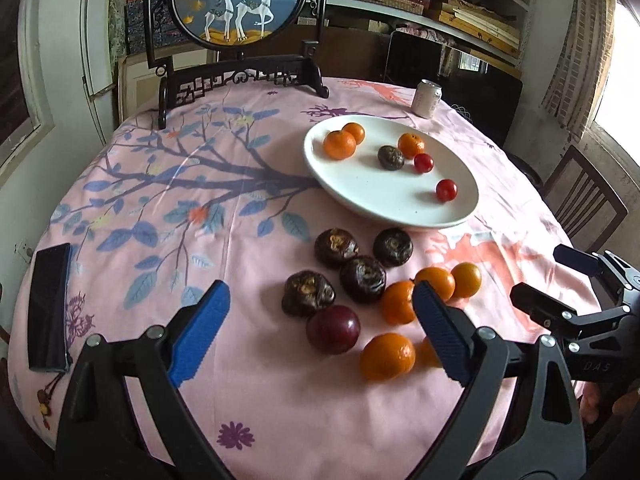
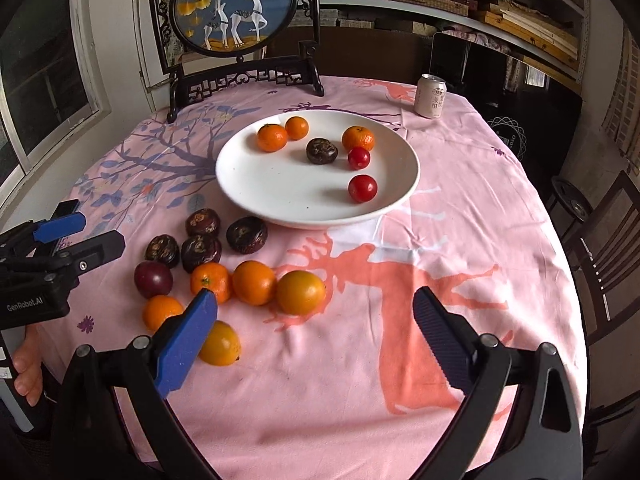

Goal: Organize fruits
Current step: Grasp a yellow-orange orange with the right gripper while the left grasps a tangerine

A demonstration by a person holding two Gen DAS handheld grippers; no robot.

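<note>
A white plate (image 1: 360,196) (image 2: 256,184) on the pink tablecloth holds three oranges, one dark wrinkled fruit (image 1: 391,157) and two red tomatoes (image 2: 362,188). In front of it lie several dark wrinkled fruits (image 1: 363,279) (image 2: 247,234), a purple plum (image 1: 333,329) (image 2: 153,277) and several oranges (image 1: 387,356) (image 2: 301,292). My left gripper (image 1: 322,300) is open and empty, above the loose pile. My right gripper (image 2: 316,308) is open and empty, to the right of the pile; it also shows in the left wrist view (image 1: 552,280).
A framed deer screen on a dark stand (image 1: 240,20) (image 2: 240,12) stands at the table's far edge. A drink can (image 1: 428,99) (image 2: 431,96) stands at the far right. A dark phone case (image 1: 49,304) lies at the left. Chairs stand right of the table.
</note>
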